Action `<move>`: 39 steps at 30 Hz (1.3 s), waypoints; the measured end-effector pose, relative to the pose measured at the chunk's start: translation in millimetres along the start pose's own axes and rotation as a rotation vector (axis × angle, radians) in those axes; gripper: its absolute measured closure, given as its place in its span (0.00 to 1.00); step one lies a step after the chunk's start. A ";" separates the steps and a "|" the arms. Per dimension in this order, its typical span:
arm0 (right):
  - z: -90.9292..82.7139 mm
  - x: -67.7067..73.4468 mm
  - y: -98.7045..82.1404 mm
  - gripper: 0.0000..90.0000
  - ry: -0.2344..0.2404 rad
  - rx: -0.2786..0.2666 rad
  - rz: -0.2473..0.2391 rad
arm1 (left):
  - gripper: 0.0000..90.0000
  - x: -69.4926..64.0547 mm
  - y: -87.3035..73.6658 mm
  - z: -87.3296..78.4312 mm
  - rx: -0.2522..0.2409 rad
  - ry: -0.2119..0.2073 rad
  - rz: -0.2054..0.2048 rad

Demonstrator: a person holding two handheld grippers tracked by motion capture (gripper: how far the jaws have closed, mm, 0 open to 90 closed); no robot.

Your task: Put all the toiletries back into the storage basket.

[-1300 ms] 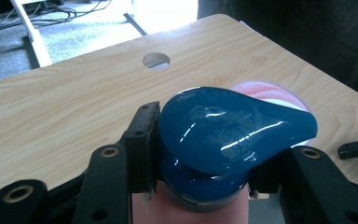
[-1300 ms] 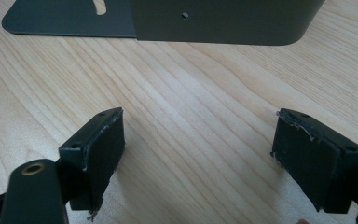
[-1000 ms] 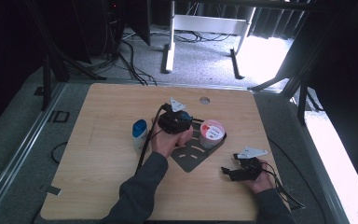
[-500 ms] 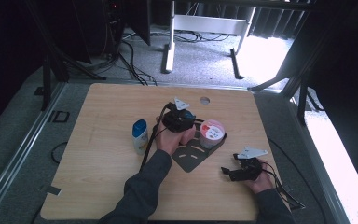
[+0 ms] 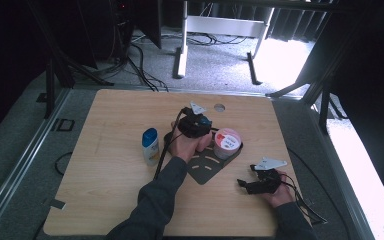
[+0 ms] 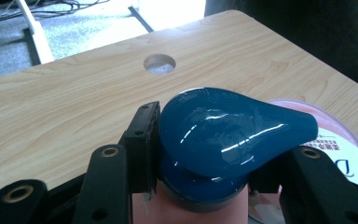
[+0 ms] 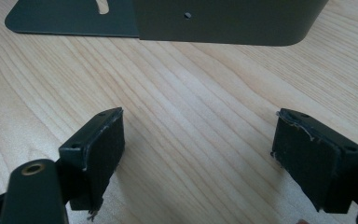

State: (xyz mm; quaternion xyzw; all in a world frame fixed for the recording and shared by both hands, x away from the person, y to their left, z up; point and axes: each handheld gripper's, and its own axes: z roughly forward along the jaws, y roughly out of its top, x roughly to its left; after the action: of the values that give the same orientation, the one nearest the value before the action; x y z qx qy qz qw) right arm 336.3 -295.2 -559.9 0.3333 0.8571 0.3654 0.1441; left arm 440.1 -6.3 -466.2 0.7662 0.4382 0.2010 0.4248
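- Left hand-held gripper, pinching blue-capped pump bottle, has shifted toward pink tub.
- Risk: cap slips; bottle topples against tub.
- Right hand-held gripper: spread, idle.

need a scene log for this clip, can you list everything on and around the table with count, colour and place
pump bottle: 1, pinkish body with dark blue pump head, clamped in the left gripper over the rack
round tub: 1, pink with white label, on the rack beside the pump bottle
small bottle: 1, cream with blue cap, standing left of the rack
metal rack: 1, dark grey, table centre
table: 1, light wood with a round hole near the far edge
left gripper: 1, black, shut on the pump bottle's neck
right gripper: 1, black, open, low over bare table near the rack
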 end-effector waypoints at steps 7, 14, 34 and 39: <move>-0.1 -0.1 -0.1 0.18 0.002 0.000 -0.002 | 0.59 0.4 0.8 6.0 0.007 0.008 -0.005; -0.2 -0.1 -0.1 0.18 0.003 0.000 -0.004 | 0.59 2.9 3.2 8.9 0.003 0.023 -0.030; -0.3 0.0 -0.2 0.18 0.006 0.001 -0.007 | 0.59 6.9 5.2 11.2 -0.005 0.041 -0.058; -0.3 0.0 -0.2 0.18 0.006 0.000 -0.007 | 0.59 5.3 5.2 11.9 -0.006 0.035 -0.056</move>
State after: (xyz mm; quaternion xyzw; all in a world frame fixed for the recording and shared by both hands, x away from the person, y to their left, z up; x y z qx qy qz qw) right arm 336.0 -295.5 -559.8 0.3292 0.8588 0.3656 0.1429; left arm 453.6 -8.8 -468.9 0.7488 0.4662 0.2036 0.4247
